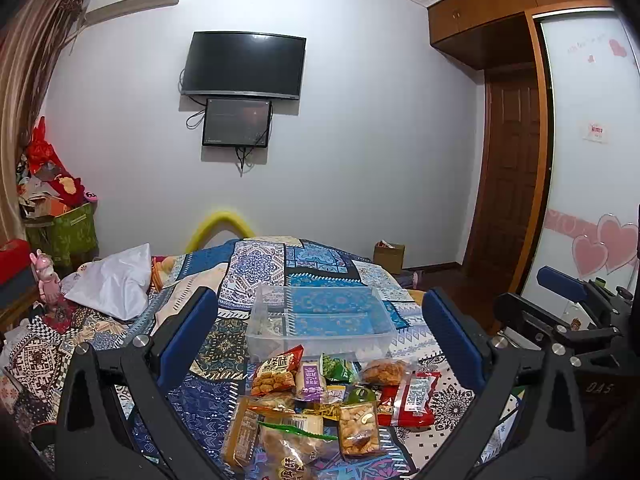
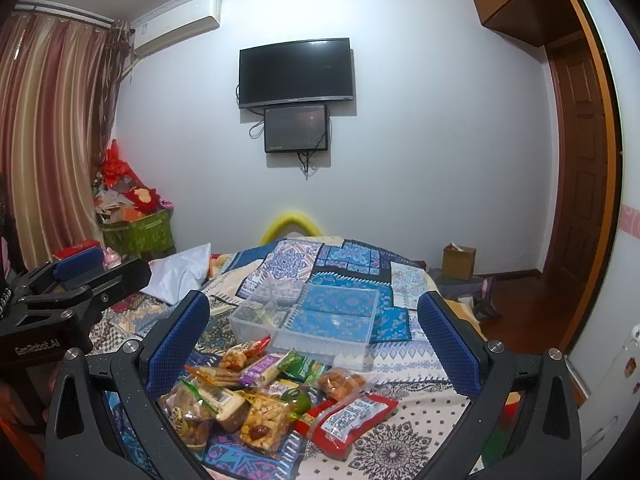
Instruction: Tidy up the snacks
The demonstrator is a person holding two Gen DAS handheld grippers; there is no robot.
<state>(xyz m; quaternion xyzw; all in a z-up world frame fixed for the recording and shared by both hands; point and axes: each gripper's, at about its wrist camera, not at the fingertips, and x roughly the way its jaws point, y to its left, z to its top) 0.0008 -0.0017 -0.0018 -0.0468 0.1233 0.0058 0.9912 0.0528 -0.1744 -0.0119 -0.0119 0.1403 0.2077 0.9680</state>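
A pile of snack packets [image 1: 320, 404] lies on the patterned bedspread, also in the right wrist view [image 2: 272, 392]. It includes a red packet [image 1: 412, 398] [image 2: 352, 416] and a clear bag of crackers [image 1: 358, 428]. Behind the pile stands an empty clear plastic box [image 1: 320, 320] [image 2: 312, 324] with a divider. My left gripper [image 1: 324, 332] is open and empty, above the pile. My right gripper [image 2: 316, 336] is open and empty, above the pile too. The right gripper shows at the left view's right edge [image 1: 560, 292], and the left gripper shows at the right view's left edge [image 2: 80, 268].
The bed [image 1: 256, 264] fills the foreground. A white pillow [image 1: 116, 280] lies at its left. A green basket of clutter [image 1: 64, 232] stands by the curtain. A cardboard box [image 1: 388, 256] sits on the floor near the wooden door [image 1: 512, 176]. Two screens hang on the wall [image 1: 244, 64].
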